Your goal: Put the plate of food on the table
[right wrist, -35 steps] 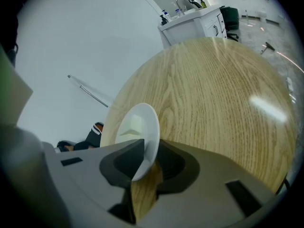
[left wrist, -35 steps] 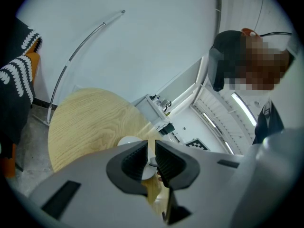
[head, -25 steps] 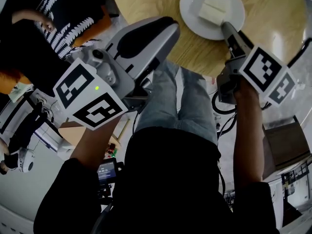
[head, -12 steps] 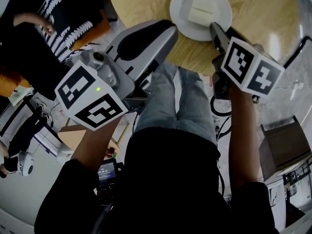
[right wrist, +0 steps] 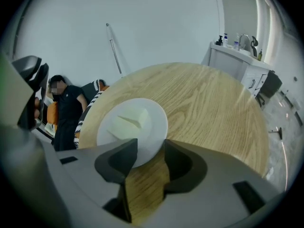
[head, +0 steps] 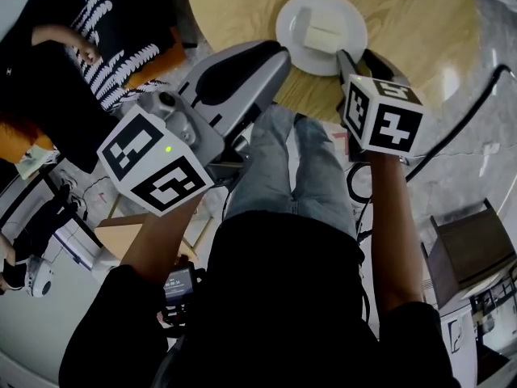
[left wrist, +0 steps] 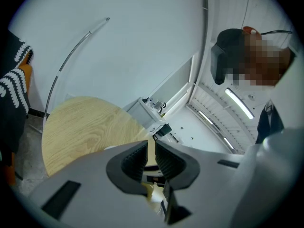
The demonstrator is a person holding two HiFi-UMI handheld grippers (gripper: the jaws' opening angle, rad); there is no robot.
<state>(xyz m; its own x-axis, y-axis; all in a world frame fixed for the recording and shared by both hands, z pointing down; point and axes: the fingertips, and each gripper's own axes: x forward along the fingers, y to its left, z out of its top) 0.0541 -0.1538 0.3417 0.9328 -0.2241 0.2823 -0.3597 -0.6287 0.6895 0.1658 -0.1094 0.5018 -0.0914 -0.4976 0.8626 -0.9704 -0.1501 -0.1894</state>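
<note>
the plate (head: 349,16) sits flat on the round wooden tabletop (head: 242,6), near its closest edge, with the pale blocks of food (head: 320,31) resting on it; so the placing looks done, and the step in hand is the letting go; the right claw (right wrist: 146,151) is opening, its jaws apart with bare wood showing between them; the plate's near rim lies just at their mouth, and neither pad presses on it; the left claw (left wrist: 149,148) hangs off to the side, short of the plate, clenched to a narrow slit with nothing in it, and seems to have no part in this step; the next move, as i judge it, calls for drawing the right claw straight back along the tabletop, level and clear of the rim, so that neither jaw catches the plate or nudges it; the plate is close to the edge, so a careless pull could drag it off.
</note>
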